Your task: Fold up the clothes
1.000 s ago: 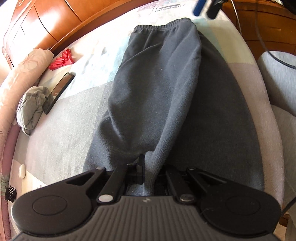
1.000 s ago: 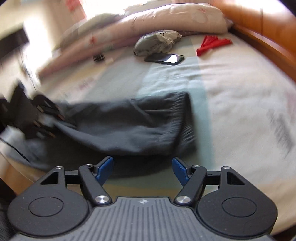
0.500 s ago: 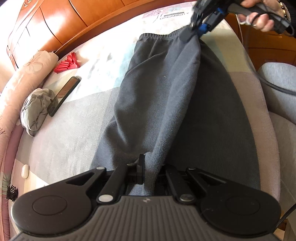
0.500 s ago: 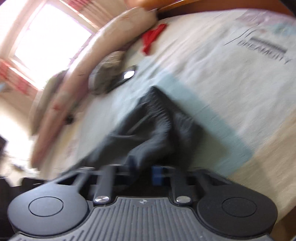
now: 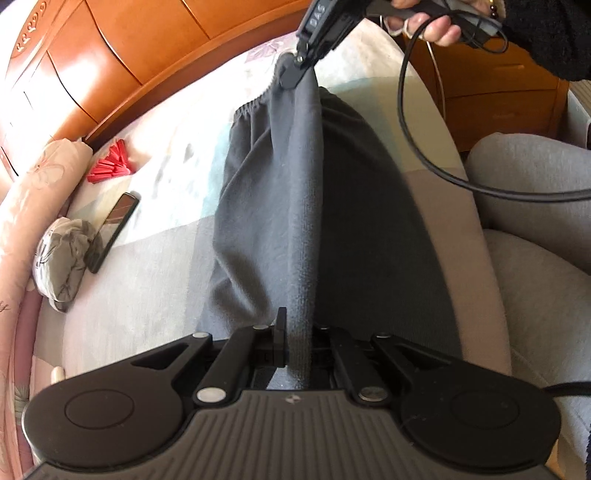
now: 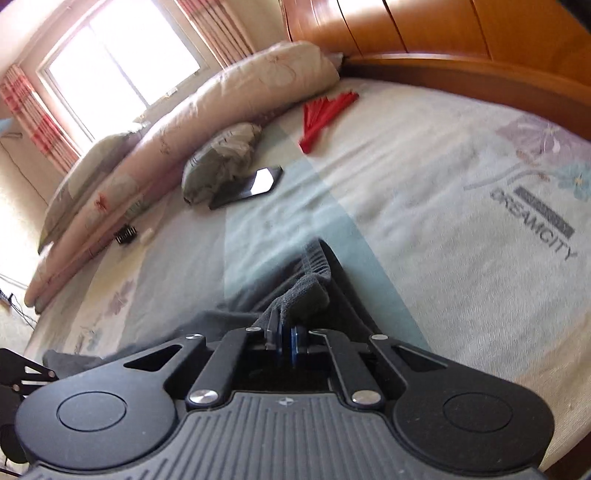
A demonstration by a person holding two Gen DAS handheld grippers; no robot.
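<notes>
Jaws first: your left gripper is clamped on the near edge of the grey trousers, and your right gripper has pinched the waistband corner at the far end, blue pads tight together with cloth bunched between them in the right wrist view. Between the two grips one edge of the trousers is drawn up into a taut ridge, while the rest lies flat on the bed, close to its near side.

You look to be at the start of a lengthwise fold: both corners taken, fabric lifted, nothing yet laid over. The next move likely calls for carrying both hands across together, at even height and tension, so the raised half lands square on the half beneath; uneven pull would probably skew the seam.

Off to the far side lie a phone, a grey bundle touching it, a red fan and a rolled quilt, all well apart from the trousers. The cable trailing from your right hand hangs above the cloth and could snag.
</notes>
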